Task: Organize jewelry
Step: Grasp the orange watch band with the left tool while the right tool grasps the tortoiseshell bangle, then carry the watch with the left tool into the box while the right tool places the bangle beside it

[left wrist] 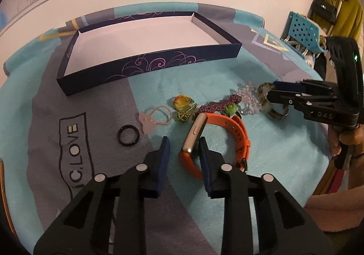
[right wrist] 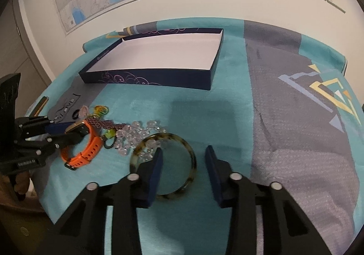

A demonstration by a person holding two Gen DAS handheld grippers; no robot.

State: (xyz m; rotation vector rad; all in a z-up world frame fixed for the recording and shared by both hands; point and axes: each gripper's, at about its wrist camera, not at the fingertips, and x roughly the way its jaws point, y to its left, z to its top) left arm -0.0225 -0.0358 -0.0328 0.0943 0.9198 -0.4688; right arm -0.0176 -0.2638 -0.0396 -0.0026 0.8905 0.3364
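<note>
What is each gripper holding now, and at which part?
Nothing: left gripper open around the orange watch case; right gripper open astride the tortoiseshell bangle rim.

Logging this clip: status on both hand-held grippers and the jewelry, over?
Left hand-held gripper open, straddling orange watch. Right hand-held gripper open, straddling tortoiseshell bangle rim. Box empty. Bead clutter touching bangle.

we are reading "love" on the grey patch of the blanket [left wrist: 75,141], with partial letters before it. we are seeing "das" on the right gripper [left wrist: 276,95] body. the left gripper [right wrist: 75,133] label is staying too blurred to read.
</note>
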